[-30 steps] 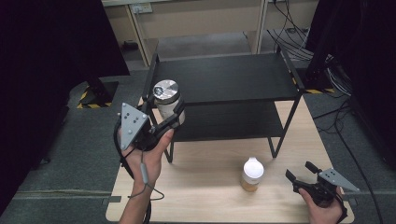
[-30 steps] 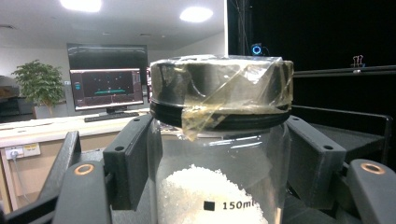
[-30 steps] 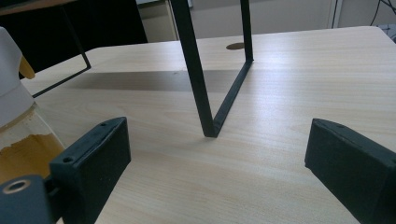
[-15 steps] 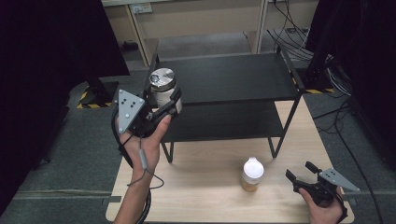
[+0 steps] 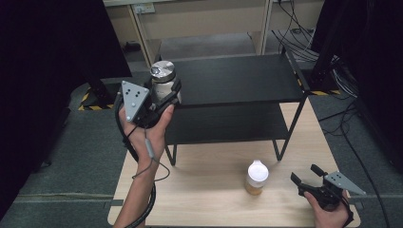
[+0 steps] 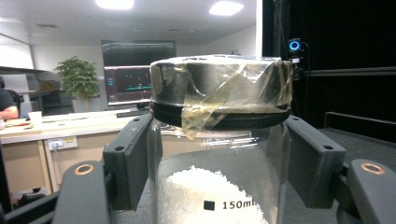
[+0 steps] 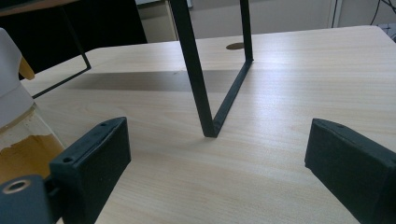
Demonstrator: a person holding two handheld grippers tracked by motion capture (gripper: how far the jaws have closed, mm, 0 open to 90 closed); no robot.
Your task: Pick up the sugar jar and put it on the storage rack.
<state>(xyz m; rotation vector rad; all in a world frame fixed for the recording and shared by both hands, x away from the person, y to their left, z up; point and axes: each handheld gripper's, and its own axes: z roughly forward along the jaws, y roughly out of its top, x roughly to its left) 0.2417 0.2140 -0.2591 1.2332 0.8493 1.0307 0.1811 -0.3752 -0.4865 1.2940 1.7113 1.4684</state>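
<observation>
Glass jar [image 5: 164, 81] with a metal lid, part filled with white grains, is pinched between the jaws of the left gripper [image 5: 159, 97] and held up at the left front corner of a black two-tier shelf rack [image 5: 237, 78]. In the left gripper view the jaws press on the jar's glass sides just under the taped lid [image 6: 219, 88]. The jar looks level with the top shelf but not yet set down on it, so the lift seems done and the placing remains. Near the table's right edge the right gripper [image 5: 309, 178] rests low with its jaws spread wide and nothing between them. Just left of it a second jar with a white cap [image 5: 256, 176] and yellow-brown contents stands on the wooden table [image 5: 204, 190], apparently untouched.
</observation>
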